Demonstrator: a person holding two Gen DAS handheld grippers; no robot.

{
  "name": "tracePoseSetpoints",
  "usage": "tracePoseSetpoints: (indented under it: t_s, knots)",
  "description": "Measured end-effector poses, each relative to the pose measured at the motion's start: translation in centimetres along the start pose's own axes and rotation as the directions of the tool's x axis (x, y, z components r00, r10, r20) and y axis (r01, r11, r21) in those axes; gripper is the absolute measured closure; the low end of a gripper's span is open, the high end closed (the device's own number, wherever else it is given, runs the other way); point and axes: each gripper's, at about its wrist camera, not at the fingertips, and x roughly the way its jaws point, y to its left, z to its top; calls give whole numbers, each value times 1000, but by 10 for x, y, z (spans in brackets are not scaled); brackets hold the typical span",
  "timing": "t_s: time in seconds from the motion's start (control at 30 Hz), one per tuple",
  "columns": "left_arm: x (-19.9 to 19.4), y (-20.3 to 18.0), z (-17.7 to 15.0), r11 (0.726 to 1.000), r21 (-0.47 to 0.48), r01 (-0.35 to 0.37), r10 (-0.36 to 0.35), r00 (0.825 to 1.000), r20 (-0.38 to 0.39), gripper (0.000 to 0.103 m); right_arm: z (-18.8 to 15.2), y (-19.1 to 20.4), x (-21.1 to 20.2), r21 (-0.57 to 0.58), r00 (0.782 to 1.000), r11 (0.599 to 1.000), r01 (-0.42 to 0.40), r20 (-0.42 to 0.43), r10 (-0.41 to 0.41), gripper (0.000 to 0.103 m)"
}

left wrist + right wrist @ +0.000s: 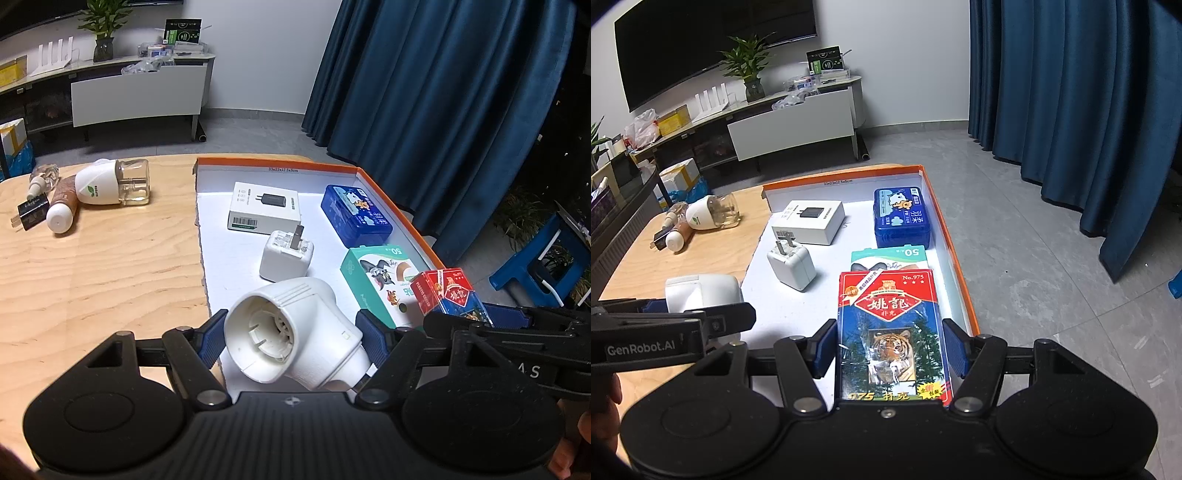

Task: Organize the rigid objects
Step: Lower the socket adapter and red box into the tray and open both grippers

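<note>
Holding a white plastic plug part [295, 332], the left gripper [293, 338] has its blue fingers [371, 338] clamped on both sides of it, just over the near end of the box lid [277, 162]. The right gripper [890, 347] has its fingers [825, 347] clamped on a pack of playing cards [892, 332] w/ a tiger pic, over the lid's near right corner.

The lid is white inside w/ an orange rim & sits on the wood worktop [110, 266]. In it, seen from the left wrist: a white charger box [264, 208] at 11 o'clock, a blue tin [356, 214] at 1 o'clock, a white charger [286, 254] in the middle, and a green cartoon box [380, 280] at 3 o'clock.

Out on the worktop at 10 o'clock lie a clear bottle w/ white cap [114, 182], a brown tube [62, 210] & a small black plug [31, 212], close together.
</note>
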Motion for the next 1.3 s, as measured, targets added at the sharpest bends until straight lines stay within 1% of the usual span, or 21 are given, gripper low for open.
tracePoseSetpoints:
  t_s: [1.3]
  knots:
    - [3, 1, 6, 1000, 0, -11, 11, 1000, 7, 28, 5, -1, 4, 13, 1000, 1000, 13, 2, -13, 31]
